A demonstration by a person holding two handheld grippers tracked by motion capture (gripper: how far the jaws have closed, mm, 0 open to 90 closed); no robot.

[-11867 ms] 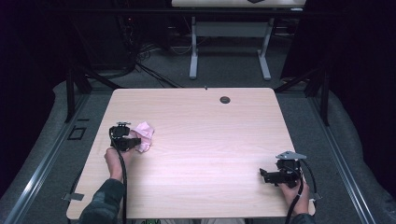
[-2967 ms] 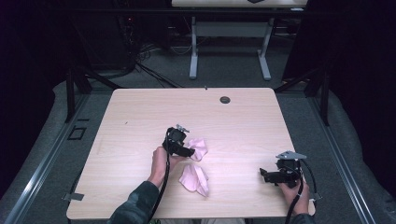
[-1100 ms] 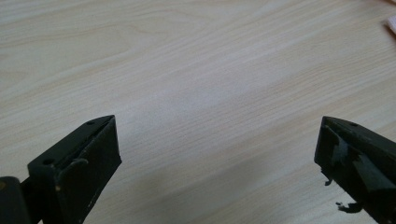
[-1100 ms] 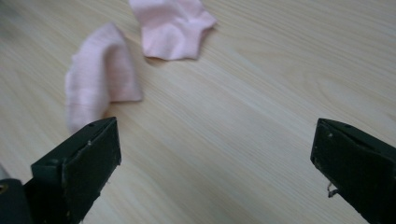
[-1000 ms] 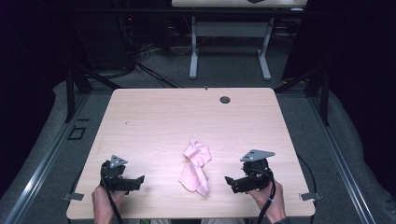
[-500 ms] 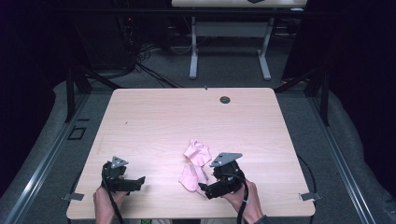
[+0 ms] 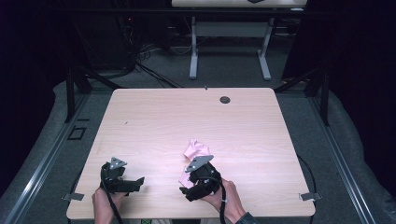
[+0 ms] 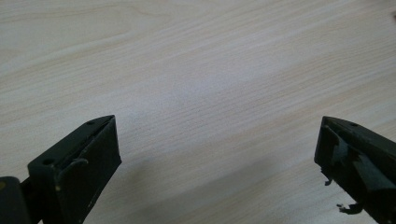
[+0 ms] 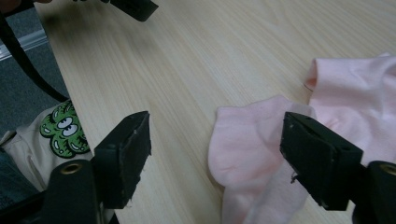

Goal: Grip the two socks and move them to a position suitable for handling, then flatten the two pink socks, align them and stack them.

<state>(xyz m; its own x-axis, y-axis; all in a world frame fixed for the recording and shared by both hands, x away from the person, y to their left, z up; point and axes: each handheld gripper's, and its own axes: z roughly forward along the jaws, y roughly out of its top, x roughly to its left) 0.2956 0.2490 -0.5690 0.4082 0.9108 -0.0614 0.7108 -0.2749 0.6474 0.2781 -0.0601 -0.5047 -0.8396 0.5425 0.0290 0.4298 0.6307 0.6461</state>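
The right gripper (image 7: pixel 187 187) is hovering over the near end of the pink sock (image 7: pixel 195 150), which is lying on the table (image 7: pixel 163 121) at the near middle. In the right gripper view the sock (image 9: pixel 252 154) is sitting between the two black jaws but nearer the right-hand one, its rounded end pointing toward the camera; a bare strip of table is separating it from the left-hand jaw. The jaws have just been closing and are standing partly apart, and neither pad appears to be pressing the fabric yet. The sock's long axis is running away from the person, from the gripper toward the far side of the table, so the jaws are straddling it across its width. The right gripper is by far the nearer; the left gripper (image 7: pixel 133 184) is resting well apart at the table's near left, jaws wide apart over bare wood (image 8: pixel 215 93).

The sock is pale pink, soft and crumpled, lying flat in loose folds, with a second pink layer (image 9: pixel 364 93) bunching beyond the near end. It is likely to be limp and to drape when lifted.
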